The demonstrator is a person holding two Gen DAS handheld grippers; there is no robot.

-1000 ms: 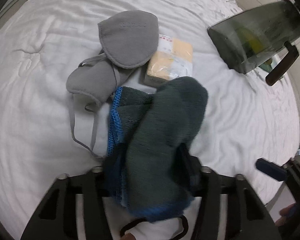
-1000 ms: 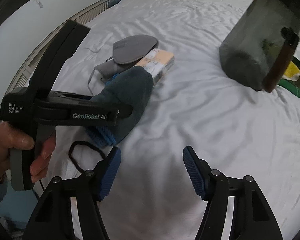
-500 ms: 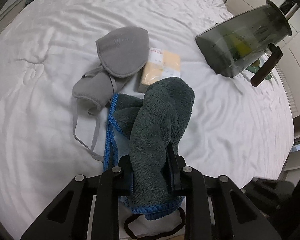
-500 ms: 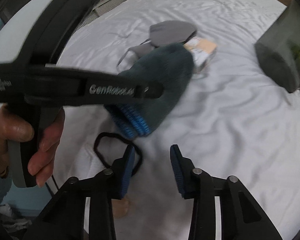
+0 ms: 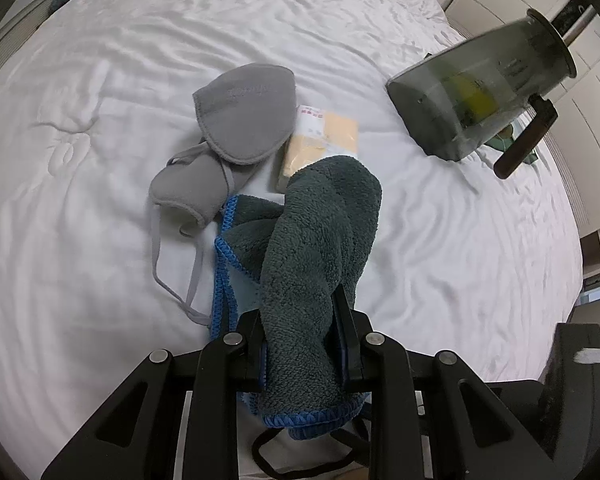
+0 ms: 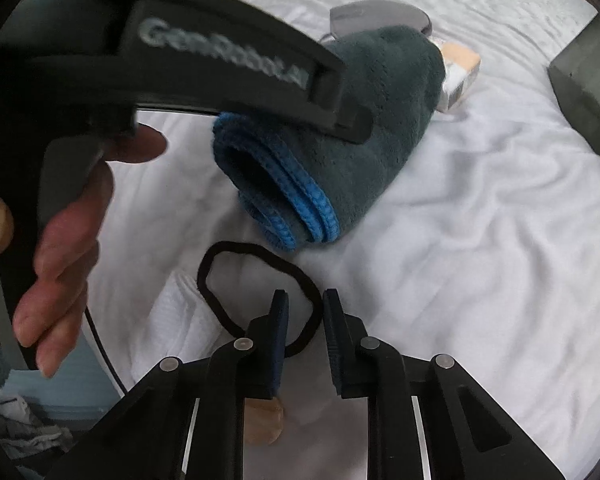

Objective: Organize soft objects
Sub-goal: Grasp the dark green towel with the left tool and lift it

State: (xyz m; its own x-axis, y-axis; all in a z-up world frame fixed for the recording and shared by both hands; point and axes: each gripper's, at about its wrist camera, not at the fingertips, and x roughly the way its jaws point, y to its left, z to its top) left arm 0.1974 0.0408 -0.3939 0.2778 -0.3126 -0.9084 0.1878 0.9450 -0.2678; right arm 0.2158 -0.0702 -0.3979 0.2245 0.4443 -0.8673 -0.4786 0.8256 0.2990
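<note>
A folded dark green towel with blue trim (image 5: 320,232) lies on the white bed, also in the right wrist view (image 6: 340,128). My left gripper (image 5: 300,320) is shut on its near end. A black hair tie (image 6: 260,280) lies at the bed's near edge, also in the left wrist view (image 5: 300,456). My right gripper (image 6: 305,308) is nearly closed, its fingers straddling the tie's right side with a small gap left. Two grey eye masks (image 5: 244,112) and a yellow packet (image 5: 320,140) lie beyond the towel.
A dark translucent container with a brown handle (image 5: 480,92) lies tipped at the right, with yellow and green items inside. The white bed sheet (image 5: 100,240) is wrinkled. A white folded tissue (image 6: 180,320) sits by the hair tie.
My left gripper closed on the towel's near end. My right gripper moved down and left to the hair tie and narrowed from wide open to nearly closed.
</note>
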